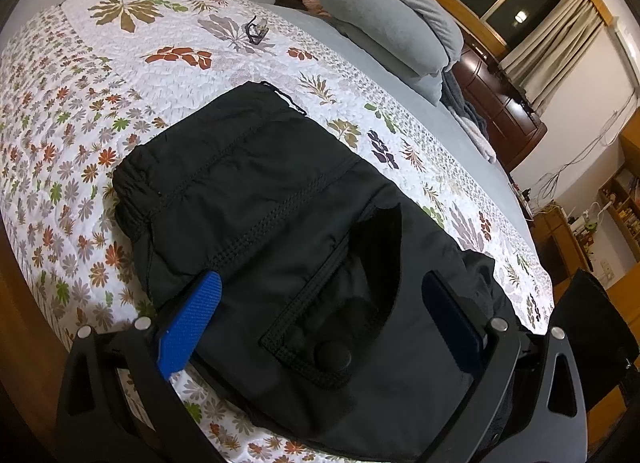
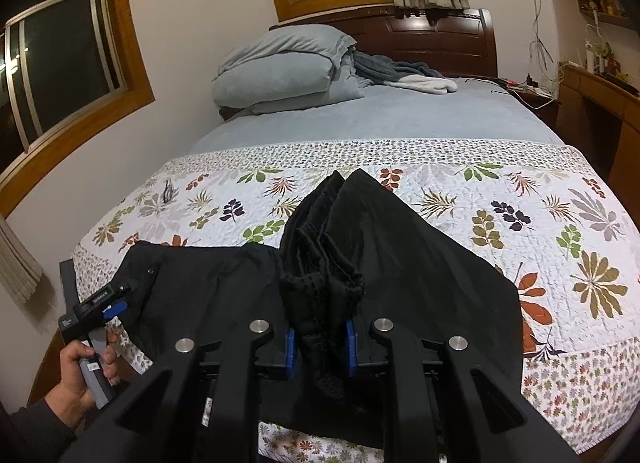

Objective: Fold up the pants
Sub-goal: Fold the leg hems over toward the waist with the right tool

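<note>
1. Black pants [image 1: 280,199] lie on the flowered quilt [image 1: 80,111] at the foot of a bed, waistband away from the left camera and a buttoned back pocket [image 1: 332,355] nearest it.

2. The left tool [image 1: 320,311] hovers low over the pocket end, its blue pads spread wide to either side of the cloth and pinching nothing.

3. Seen from the right wrist, the right tool [image 2: 320,347] has its blue pads pressed onto a bunched fold of the pants [image 2: 320,287], which rises in a ridge above the rest of the garment.

4. The same view shows the left tool [image 2: 114,307] at the garment's far left edge, gripped by a bare hand [image 2: 86,375].

5. The job looks to be in its early or middle stage: one gathered part is lifted, the remainder lies spread and creased across the quilt, and no neat fold is visible yet.

6. The next move probably calls for the left tool to close on the edge below it, so both ends can be carried over together and laid flat.

7. Folded grey bedding [image 2: 280,71] sits well apart, near the headboard [image 2: 440,43].
</note>
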Demonstrator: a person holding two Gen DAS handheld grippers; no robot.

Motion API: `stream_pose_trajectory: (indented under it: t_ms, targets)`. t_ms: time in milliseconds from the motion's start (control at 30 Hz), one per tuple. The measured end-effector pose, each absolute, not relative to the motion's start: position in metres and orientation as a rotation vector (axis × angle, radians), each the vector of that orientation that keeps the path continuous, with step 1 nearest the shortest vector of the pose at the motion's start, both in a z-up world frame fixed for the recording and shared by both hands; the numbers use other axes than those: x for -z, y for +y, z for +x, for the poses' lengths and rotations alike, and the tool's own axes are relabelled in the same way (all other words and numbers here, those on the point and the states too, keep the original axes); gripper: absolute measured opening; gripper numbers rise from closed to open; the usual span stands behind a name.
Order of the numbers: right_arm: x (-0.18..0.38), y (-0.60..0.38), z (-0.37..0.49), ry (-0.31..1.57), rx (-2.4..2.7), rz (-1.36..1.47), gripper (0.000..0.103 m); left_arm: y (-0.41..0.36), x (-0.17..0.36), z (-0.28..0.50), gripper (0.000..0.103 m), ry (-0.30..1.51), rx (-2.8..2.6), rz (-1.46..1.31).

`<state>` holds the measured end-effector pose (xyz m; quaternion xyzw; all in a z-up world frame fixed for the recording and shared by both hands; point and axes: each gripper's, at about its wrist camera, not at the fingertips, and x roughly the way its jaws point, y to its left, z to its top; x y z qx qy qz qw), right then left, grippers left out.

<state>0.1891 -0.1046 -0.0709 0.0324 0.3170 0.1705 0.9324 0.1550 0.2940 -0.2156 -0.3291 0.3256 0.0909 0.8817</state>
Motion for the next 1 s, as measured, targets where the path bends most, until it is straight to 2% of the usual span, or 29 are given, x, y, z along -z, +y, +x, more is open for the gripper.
stream_pose_trajectory:
  t_ms: [633, 1000]
  targets:
    - [0.133, -0.039, 0.187, 0.733, -0.4, -0.137, 0.018, 0.302, 0.219, 0.152, 0.1, 0.667, -0.173, -0.703]
    - [0.195, 0.003, 0.189, 0.791, -0.38, -0.357, 0.02, 0.305, 0.218, 0.148, 0.1, 0.667, -0.154, -0.704]
